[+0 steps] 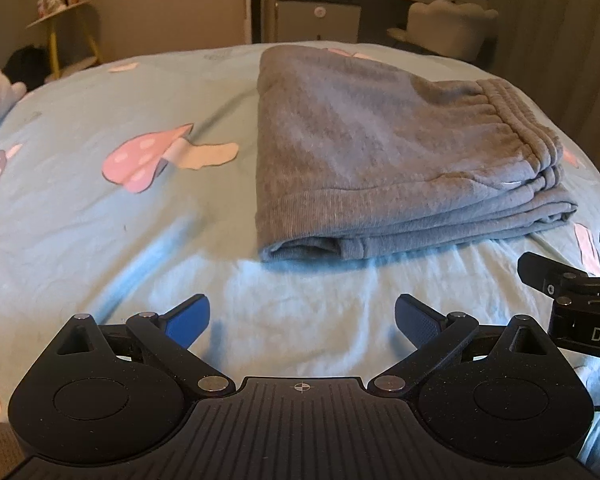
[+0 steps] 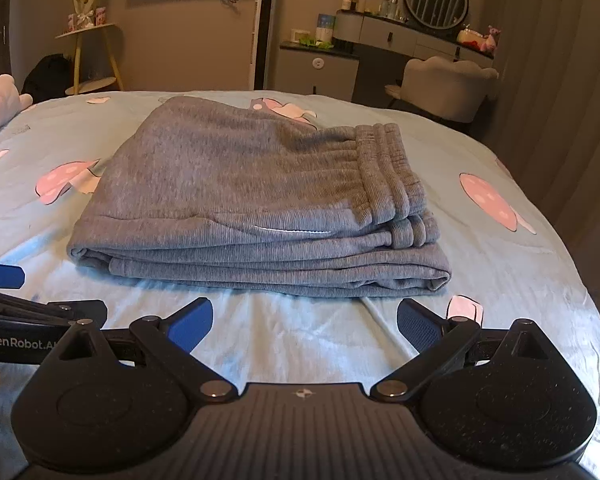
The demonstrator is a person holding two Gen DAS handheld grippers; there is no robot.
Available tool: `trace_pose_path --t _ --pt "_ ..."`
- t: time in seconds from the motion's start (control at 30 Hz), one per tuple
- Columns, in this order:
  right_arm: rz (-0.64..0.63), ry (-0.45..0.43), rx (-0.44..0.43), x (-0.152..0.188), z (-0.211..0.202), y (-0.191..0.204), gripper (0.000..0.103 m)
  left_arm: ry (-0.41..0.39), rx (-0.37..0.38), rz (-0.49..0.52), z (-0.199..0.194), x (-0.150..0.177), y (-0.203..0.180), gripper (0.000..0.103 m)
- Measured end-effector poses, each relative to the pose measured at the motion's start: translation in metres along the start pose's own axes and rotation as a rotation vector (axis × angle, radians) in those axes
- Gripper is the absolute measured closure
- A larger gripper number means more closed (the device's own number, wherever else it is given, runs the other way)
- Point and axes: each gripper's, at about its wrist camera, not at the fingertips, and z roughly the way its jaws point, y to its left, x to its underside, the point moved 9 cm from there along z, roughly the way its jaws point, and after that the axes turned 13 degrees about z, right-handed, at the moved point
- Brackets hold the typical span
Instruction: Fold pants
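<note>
Pants: I see the gray pants lying on the bed, just in front of both my tongs. They sit near the middle of the blue sheet.

Fold so far: I think the folding is pretty much done. The pants are a flat, thick stack with many layers showing on the near edge. The stretchy waistband lies on top at the right side.

What is left: I judge there is little left, maybe a pat to smooth it. The left near corner looks a bit puffy, and I cannot see the far side well.

Left tongs: my left gripper is wide open and holds nothing. It hangs over bare sheet, near the stack but not touching it.

Right tongs: my right gripper is wide open too, with nothing in it. It is close to the near edge of the pants, apart from them.

Sheet: it has pink mushroom pictures on it, to the left and right of the pants.

Writing: on the side of the left tool, seen by the right camera, I read "GenRobot.A", and the rest is hidden. On the right tool, seen by the left camera, I read only "DA", cut off at the edge.

Other writing: boxes and bottles stand on the far dresser, but their words are too small to read.
</note>
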Motion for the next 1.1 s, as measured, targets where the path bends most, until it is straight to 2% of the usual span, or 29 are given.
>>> trace_pose_path --t 0.2,0.53,1.1 --pt "-0.003 0.004 0.014 0.0013 0.0018 -0.0017 0.004 0.016 -0.014 -0.003 0.0053 0.0021 -0.0004 0.001" --pt "0.012 0.008 0.033 0.0021 0.0011 -0.0070 0.004 -0.002 -0.031 0.030 0.0012 0.0016 -0.0046 0.001" --pt "-0.006 -0.008 0.032 0.0015 -0.0035 -0.0051 0.004 -0.003 -0.042 0.031 -0.0022 0.0034 -0.0029 0.001"
